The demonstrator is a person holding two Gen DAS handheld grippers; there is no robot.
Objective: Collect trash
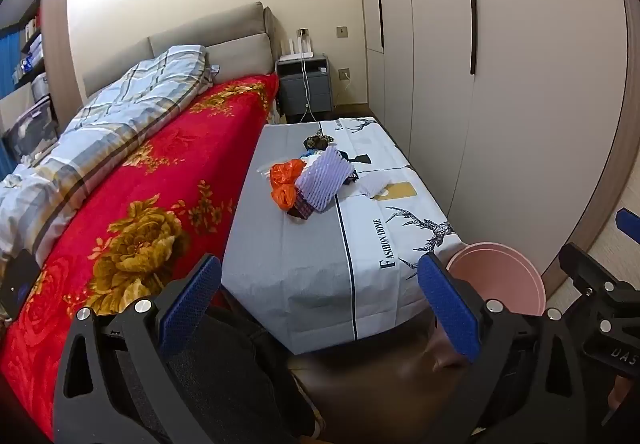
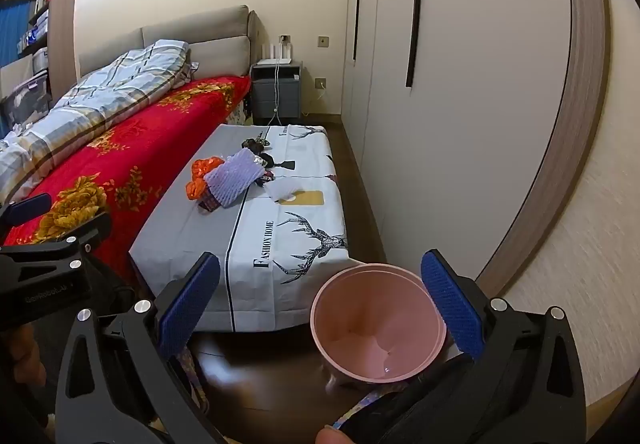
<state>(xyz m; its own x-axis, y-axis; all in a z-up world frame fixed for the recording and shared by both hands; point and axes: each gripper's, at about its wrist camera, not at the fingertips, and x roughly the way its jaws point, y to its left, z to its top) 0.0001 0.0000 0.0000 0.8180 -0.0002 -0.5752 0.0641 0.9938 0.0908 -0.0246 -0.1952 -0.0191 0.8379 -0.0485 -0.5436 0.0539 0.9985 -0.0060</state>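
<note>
A pile of trash lies on the low cloth-covered table (image 1: 320, 276) (image 2: 192, 228): an orange plastic bag (image 1: 285, 180) (image 2: 200, 176), a lilac foam net (image 1: 324, 180) (image 2: 232, 180), a white wrapper (image 1: 374, 186) (image 2: 282, 188) and dark scraps (image 1: 318, 140) (image 2: 256, 143). A pink bin (image 2: 376, 324) (image 1: 504, 276) stands empty on the floor at the table's near right corner. My left gripper (image 1: 324, 308) is open and empty, short of the table's near edge. My right gripper (image 2: 320, 312) is open and empty, just above the bin's near side.
A bed with a red flowered blanket (image 1: 132, 212) (image 2: 120, 148) runs along the table's left. White wardrobe doors (image 1: 500, 84) (image 2: 460, 104) stand close on the right. A grey nightstand (image 1: 306, 84) (image 2: 276, 90) is beyond the table. The floor (image 2: 272, 372) is dark wood.
</note>
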